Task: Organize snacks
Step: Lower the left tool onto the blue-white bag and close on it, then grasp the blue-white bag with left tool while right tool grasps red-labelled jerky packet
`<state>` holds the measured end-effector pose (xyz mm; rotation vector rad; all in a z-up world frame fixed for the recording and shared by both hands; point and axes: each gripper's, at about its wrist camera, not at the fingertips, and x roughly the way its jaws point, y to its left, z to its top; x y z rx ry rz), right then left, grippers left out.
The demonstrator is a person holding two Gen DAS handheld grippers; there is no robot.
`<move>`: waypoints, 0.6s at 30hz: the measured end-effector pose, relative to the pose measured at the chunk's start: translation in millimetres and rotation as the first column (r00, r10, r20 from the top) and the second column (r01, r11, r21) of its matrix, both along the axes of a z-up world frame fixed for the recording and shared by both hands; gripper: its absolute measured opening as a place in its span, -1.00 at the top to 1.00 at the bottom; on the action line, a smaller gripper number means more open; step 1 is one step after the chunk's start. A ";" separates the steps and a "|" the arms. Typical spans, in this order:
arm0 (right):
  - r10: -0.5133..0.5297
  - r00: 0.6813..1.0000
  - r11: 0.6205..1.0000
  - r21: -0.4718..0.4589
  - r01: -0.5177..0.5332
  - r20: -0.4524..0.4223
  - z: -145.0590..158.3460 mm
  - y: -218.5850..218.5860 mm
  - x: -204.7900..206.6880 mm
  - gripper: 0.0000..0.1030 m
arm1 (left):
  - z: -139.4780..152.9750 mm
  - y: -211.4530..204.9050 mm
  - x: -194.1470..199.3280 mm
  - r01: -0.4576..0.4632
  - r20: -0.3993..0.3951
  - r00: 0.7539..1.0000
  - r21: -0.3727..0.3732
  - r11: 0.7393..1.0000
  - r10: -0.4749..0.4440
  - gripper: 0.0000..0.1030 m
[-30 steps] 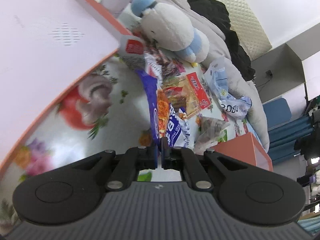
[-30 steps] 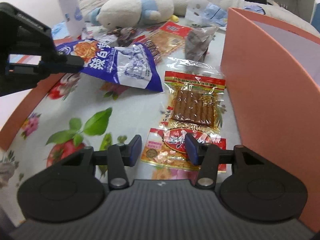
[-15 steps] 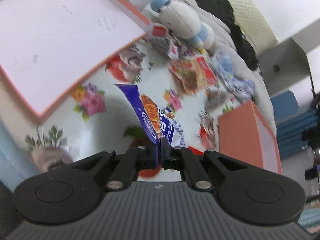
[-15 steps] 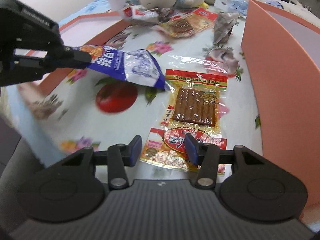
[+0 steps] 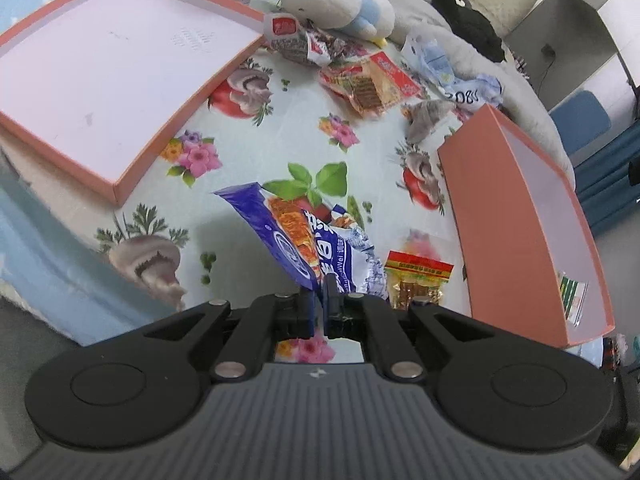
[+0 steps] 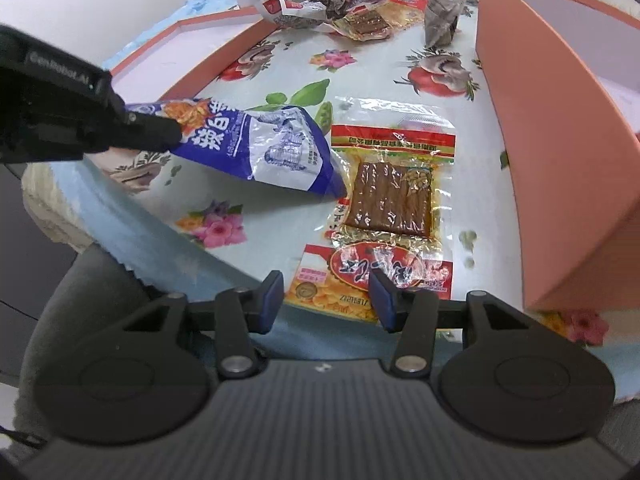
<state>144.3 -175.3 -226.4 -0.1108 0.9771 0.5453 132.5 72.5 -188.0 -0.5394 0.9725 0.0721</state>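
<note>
Left gripper (image 5: pixel 319 295): jaws pressed together on one edge of the blue-and-white snack bag (image 5: pixel 316 246). In the left wrist view the bag rises from the fingertips toward centre frame, lifted off the floral tablecloth (image 5: pixel 248 152). In the right wrist view the same bag (image 6: pixel 260 146) sits at left of centre, its free corner dipping to touch or nearly touch the clear packet; contact cannot be confirmed.

Right gripper (image 6: pixel 326 294): jaws spread apart, nothing between them. It hovers at lower centre over the near end of the clear packet of brown strips (image 6: pixel 390 208), which lies flat on the cloth.

Shallow orange tray (image 5: pixel 116 68): upper left of the left wrist view, pale interior, no snacks seen inside. Deep orange box (image 5: pixel 520 216): right side of that view, one small packet visible at its lower end. In the right wrist view the box wall (image 6: pixel 540 128) stands just beside the clear packet.

Further snacks, upper centre of the left wrist view: a red-labelled grey packet (image 5: pixel 286 36) at the tray's far corner, a red-and-yellow packet (image 5: pixel 370 86), and a grey packet (image 5: pixel 428 118) near the box's far end. A white-and-blue plush toy (image 5: pixel 332 4) lies behind them at the top of frame.
</note>
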 end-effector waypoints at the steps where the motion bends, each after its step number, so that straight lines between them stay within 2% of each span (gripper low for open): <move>1: -0.004 1.000 1.000 0.000 0.004 0.012 1.7 -0.9 -2.4 0.02 | -0.8 -0.5 -2.0 0.004 -0.008 1.000 0.000 1.000 -0.004 0.92; 3: -0.005 0.999 1.000 0.003 0.005 0.038 6.9 -3.4 -8.1 0.02 | -0.9 -2.9 -1.3 0.038 -0.044 0.998 0.018 0.999 -0.038 0.91; 6: 0.005 0.998 1.000 0.014 -0.006 0.068 15.5 -6.8 -14.8 0.03 | 4.1 -5.0 -4.0 0.093 -0.049 0.995 0.049 0.994 -0.091 0.88; 7: 0.006 0.997 1.000 0.014 -0.008 0.083 18.6 -7.5 -16.3 0.02 | 6.4 -6.1 -5.3 0.115 -0.056 0.992 0.069 0.991 -0.111 0.80; 9: 0.008 0.992 1.000 0.016 -0.010 0.122 25.9 -8.2 -20.5 0.02 | 10.4 -6.8 -7.9 0.136 -0.065 0.989 0.100 0.986 -0.130 0.50; 11: 0.011 0.989 1.000 0.013 -0.013 0.149 30.4 -8.2 -23.7 -0.04 | 14.3 -6.9 -12.3 0.151 -0.065 0.987 0.129 0.980 -0.143 0.05; 16: 0.020 0.980 0.999 0.021 -0.025 0.196 38.7 -9.4 -30.4 -0.09 | 28.8 -4.6 -27.6 0.201 -0.046 0.980 0.174 0.964 -0.196 -0.38; 18: 0.009 0.976 1.000 0.025 -0.015 0.218 41.0 -10.2 -30.7 -0.42 | 35.5 -6.7 -31.2 0.234 -0.035 0.972 0.196 0.952 -0.232 -0.45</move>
